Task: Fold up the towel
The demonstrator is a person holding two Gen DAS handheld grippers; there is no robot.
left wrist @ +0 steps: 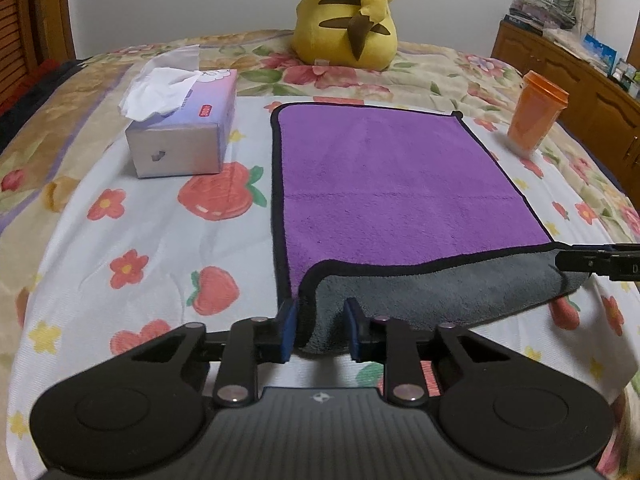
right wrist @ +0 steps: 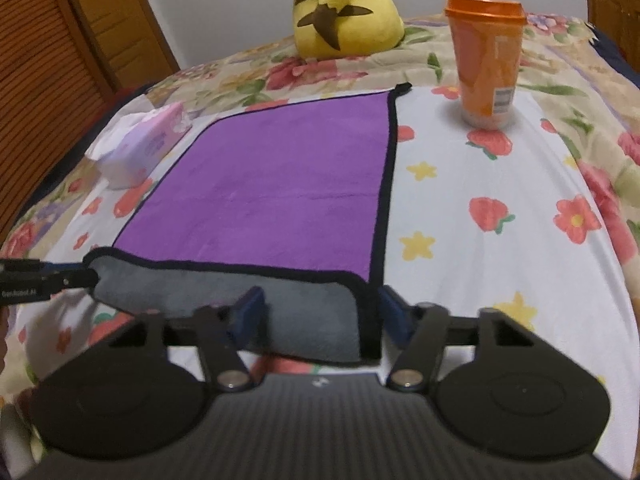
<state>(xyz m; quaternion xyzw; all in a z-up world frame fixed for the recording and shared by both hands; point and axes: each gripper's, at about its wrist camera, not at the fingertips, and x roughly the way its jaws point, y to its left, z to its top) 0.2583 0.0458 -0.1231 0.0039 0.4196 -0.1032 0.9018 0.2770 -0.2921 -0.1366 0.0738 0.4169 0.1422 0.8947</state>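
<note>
A purple towel (left wrist: 392,176) with black trim and a grey underside lies flat on the bed; it also shows in the right wrist view (right wrist: 272,188). Its near edge is turned over, grey side (left wrist: 440,300) up. My left gripper (left wrist: 320,330) is open, its blue pads on either side of the near left corner fold. My right gripper (right wrist: 320,316) is open around the near right corner (right wrist: 320,320). The right gripper's tip shows in the left wrist view (left wrist: 592,264), and the left gripper's tip shows in the right wrist view (right wrist: 52,280).
A tissue box (left wrist: 184,128) stands left of the towel. An orange lidded cup (right wrist: 486,60) stands to the right of the far corner. A yellow plush toy (left wrist: 348,12) sits behind the towel. A wooden cabinet (left wrist: 580,80) is at the far right.
</note>
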